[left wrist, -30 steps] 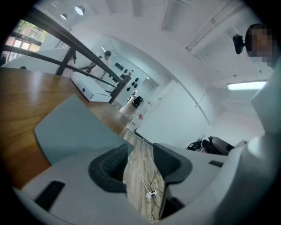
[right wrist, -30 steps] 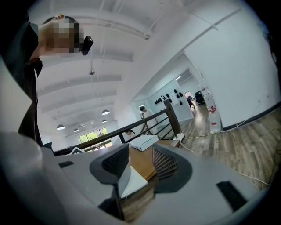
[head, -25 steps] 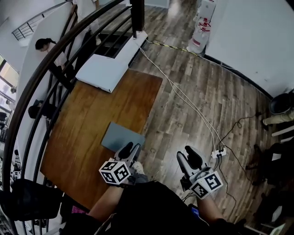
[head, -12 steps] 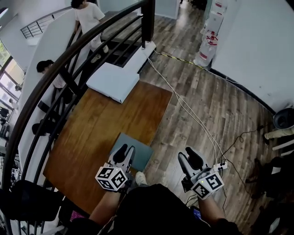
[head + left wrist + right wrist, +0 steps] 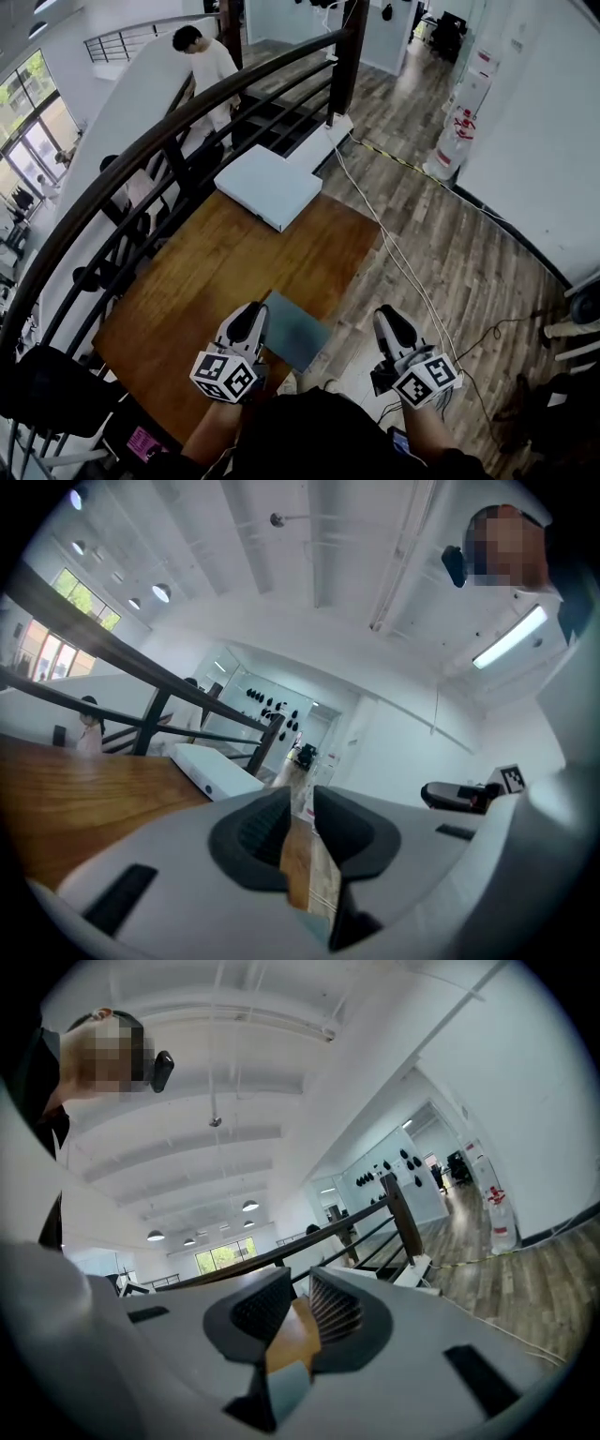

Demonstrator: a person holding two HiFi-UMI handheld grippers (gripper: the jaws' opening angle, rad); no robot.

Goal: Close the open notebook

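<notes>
Notebook: lies flat on the table by its near right corner; only one plain grey-blue cover shows, with no pages and no raised leaf.
Left gripper: held level just beside the notebook's left edge; whether it touches the notebook I cannot tell; its jaws have just been closing and now stand nearly together with a thin slit; nothing is gripped, since only wood and floor show through the gap.
Right gripper: held level off the table's edge, over the floor and apart from the notebook; its jaws have also just been closing to a narrow gap; the pads press on nothing.
Box: white, at the far end of the table, well apart from the notebook.
Surroundings: a dark railing runs along the table's left side; a person stands beyond it; cables trail across the floor.
Done: by the look of it the notebook is already shut; the cover lies flat and neither gripper holds it.
Left: little that I can judge; perhaps only drawing both grippers clear; from where I stand I cannot check that the cover sits fully down.
</notes>
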